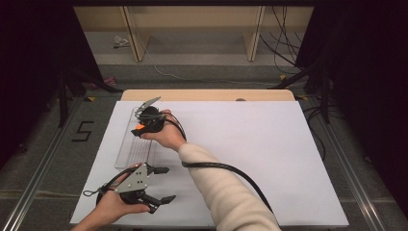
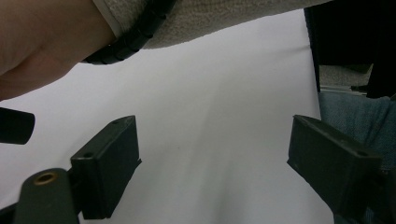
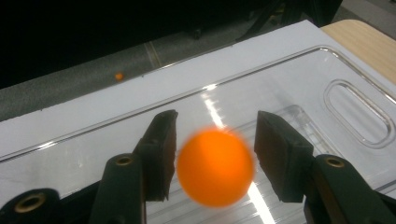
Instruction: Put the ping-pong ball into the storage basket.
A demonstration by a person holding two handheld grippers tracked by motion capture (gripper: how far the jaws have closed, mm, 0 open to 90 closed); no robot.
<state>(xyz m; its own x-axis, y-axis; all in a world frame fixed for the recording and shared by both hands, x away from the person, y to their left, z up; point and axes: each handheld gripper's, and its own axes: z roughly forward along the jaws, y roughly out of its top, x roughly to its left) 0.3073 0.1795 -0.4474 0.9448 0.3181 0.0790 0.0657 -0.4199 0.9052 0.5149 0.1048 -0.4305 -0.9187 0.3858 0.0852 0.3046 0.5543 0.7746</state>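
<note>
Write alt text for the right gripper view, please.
A blurred orange ball is between the two black jaws of the right gripper, above a clear plastic tray. The tray rests on a white table.

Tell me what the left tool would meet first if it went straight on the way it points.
Probably the cream sleeve of the right forearm, which crosses just ahead of the left tool; their relative height is unclear.

You have two grippers, left [image 1: 162, 184] and right [image 3: 215, 156], one orange ball [image 3: 215, 167], one clear tray [image 3: 327, 70] and one white board [image 1: 269, 159].
</note>
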